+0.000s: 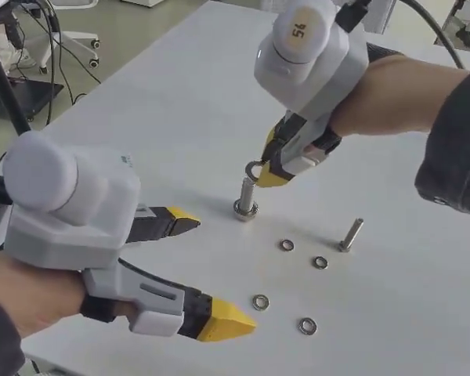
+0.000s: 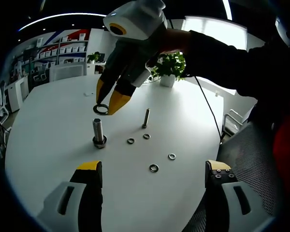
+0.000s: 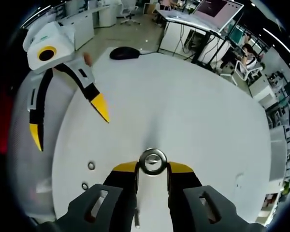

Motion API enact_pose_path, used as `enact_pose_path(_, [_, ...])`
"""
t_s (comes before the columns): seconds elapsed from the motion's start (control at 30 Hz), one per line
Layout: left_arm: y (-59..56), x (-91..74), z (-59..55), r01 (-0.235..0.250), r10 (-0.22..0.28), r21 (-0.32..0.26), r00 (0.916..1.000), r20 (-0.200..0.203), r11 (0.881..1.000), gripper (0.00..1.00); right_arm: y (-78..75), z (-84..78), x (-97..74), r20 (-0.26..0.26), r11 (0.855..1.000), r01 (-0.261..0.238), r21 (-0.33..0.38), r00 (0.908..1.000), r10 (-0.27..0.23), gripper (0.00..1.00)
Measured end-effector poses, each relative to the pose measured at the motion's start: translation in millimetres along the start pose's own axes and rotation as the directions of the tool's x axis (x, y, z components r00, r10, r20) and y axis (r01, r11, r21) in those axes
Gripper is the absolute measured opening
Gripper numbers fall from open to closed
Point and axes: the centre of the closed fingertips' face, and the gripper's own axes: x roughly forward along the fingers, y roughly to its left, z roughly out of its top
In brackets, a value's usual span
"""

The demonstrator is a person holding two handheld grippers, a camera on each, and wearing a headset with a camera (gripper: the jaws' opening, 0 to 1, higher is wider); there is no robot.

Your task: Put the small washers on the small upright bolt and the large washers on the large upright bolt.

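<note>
Head view — right claw (image 1: 268, 176) pinches one large washer (image 1: 254, 171) by its rim, just above the large upright bolt (image 1: 246, 200). Item: thin metal ring, light, rigid, likely slippery; rim hold keeps hole free. Left claw (image 1: 215, 270) wide, empty, over the desk (image 1: 180, 117).

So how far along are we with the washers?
Early. The right gripper holds a washer just above the large bolt, not yet threaded on. The small bolt is bare. On the table lie two small washers and two large washers. The left gripper is open, holding nothing.
</note>
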Motion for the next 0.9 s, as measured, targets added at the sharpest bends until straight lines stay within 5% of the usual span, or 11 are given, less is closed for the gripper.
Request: enact_pose_path(0.9, [-2.8, -2.2, -4.5, -0.002, 0.002, -0.006, 1.0, -0.005, 1.0, 0.87, 1.8, -2.1, 23.9, -0.049, 0.998, -0.065, 0.0, 0.9967, 0.065, 0.24])
